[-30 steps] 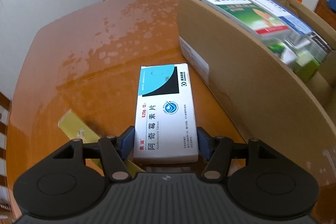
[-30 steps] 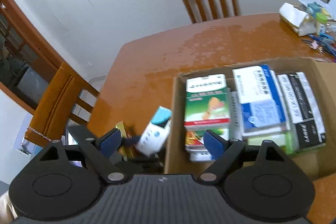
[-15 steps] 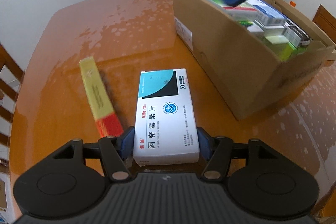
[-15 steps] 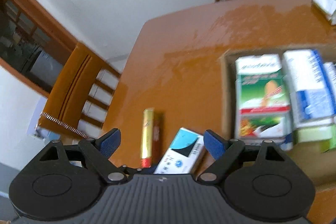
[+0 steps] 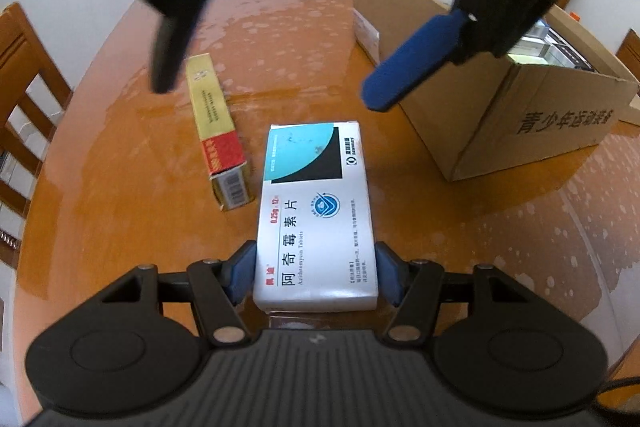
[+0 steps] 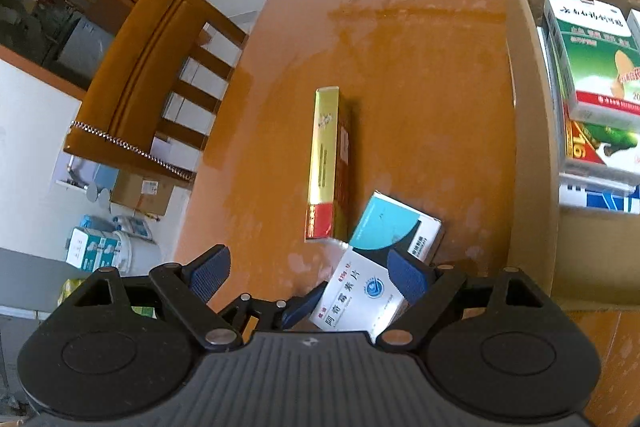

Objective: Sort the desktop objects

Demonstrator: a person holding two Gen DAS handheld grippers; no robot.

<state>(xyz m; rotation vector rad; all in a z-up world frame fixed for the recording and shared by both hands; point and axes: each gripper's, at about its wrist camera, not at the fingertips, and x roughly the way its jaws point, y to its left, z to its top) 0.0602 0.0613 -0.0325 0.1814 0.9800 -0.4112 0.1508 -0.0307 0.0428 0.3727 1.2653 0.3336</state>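
Orange-brown glossy wooden desk, wooden chairs around it. Cardboard box sits on desk at right, packed with medicine boxes, green-and-white one on top. White-and-teal azithromycin tablet box is clamped at its near end between blue pads of left gripper, far end angled toward the desk. Yellow-and-red slim carton lies flat on desk just left of tablet box, apart from it. Right gripper hangs above both, jaws wide apart, nothing between them, one blue pad near cardboard box's corner.
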